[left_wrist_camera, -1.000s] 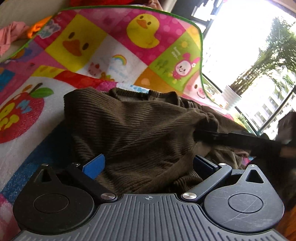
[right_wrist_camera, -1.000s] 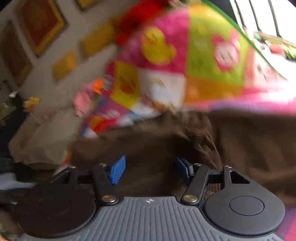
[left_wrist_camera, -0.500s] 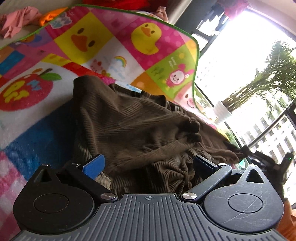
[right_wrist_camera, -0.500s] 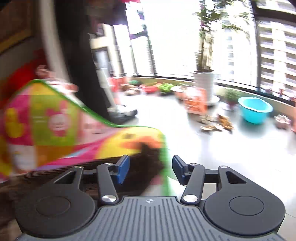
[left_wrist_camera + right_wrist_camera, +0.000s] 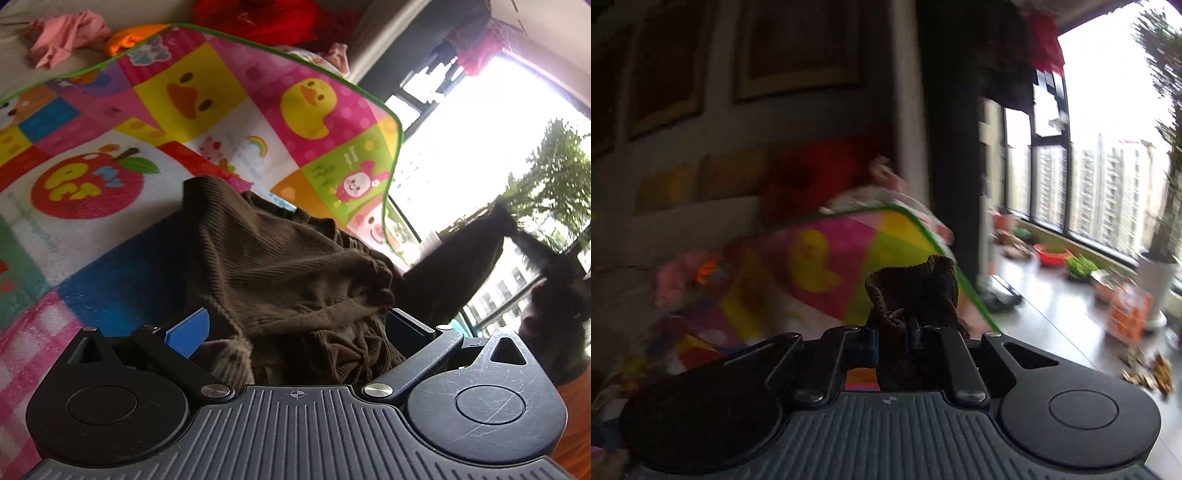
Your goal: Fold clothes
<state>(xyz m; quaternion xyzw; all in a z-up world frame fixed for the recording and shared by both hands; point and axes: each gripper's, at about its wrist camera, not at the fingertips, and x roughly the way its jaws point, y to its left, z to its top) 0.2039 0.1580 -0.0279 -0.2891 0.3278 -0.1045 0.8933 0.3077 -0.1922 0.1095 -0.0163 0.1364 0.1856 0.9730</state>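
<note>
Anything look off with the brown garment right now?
Yes. The brown sweater lies bunched in a rumpled heap on the play mat, not flat. The right gripper pinches one end, lifted off to the side; the left gripper is open over it.

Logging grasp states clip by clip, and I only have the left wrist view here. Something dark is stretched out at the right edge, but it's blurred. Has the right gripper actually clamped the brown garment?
Observer: Yes. In the right wrist view the right gripper is shut on a bunched bit of the brown ribbed garment.
Operator: What part of it?
Observer: A ribbed edge sticks up above the fingers; I cannot tell whether it is cuff or hem.
Operator: And what is behind it?
Observer: The colourful play mat, with a tiled floor to the right by the windows.
</note>
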